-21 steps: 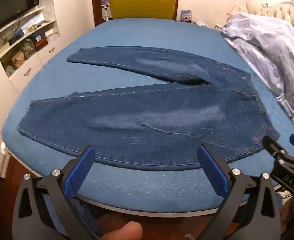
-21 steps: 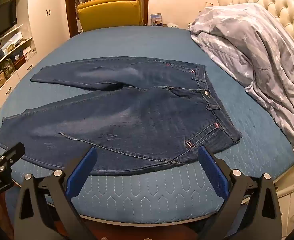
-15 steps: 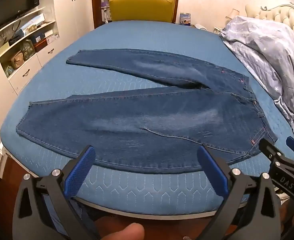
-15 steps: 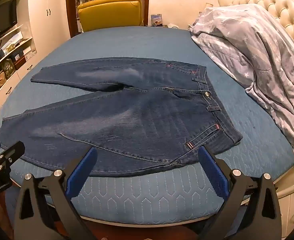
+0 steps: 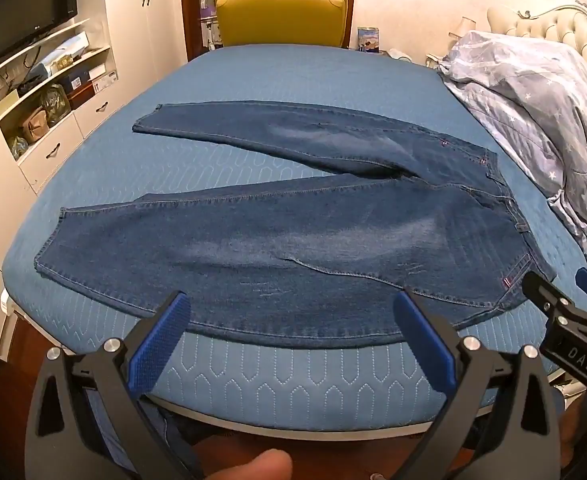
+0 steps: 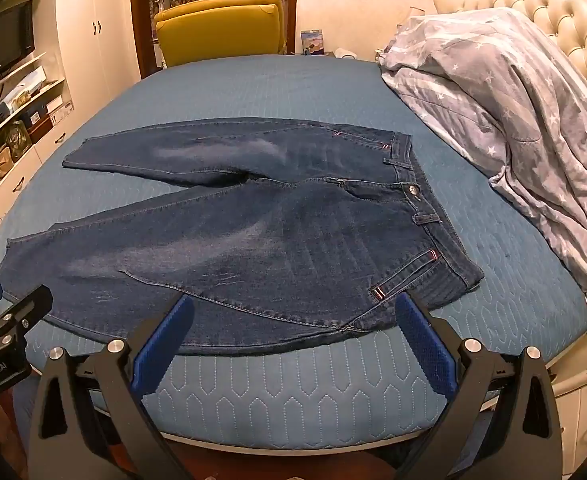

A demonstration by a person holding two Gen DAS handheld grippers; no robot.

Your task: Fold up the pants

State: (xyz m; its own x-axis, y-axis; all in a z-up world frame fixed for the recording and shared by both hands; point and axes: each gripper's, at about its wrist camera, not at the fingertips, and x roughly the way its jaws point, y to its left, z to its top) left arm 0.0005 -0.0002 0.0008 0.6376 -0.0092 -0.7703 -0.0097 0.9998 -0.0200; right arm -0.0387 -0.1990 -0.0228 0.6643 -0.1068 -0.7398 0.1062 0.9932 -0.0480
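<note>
Denim pants (image 5: 293, 240) lie flat beside a quilt (image 6: 513, 120); both tools gape empty.

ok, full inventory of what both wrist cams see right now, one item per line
jeans: one pair, dark blue, spread flat on the bed, legs splayed apart, waistband toward the duvet
bed cover: one, blue quilted, under the jeans
duvet: one, grey with stars, bunched by the headboard
headboard: one, cream tufted
chair: one, yellow, beyond the bed
TV: one, black, on the white shelves
left tool: open, empty, at the near edge
right tool: open, empty, at the near edge
</note>
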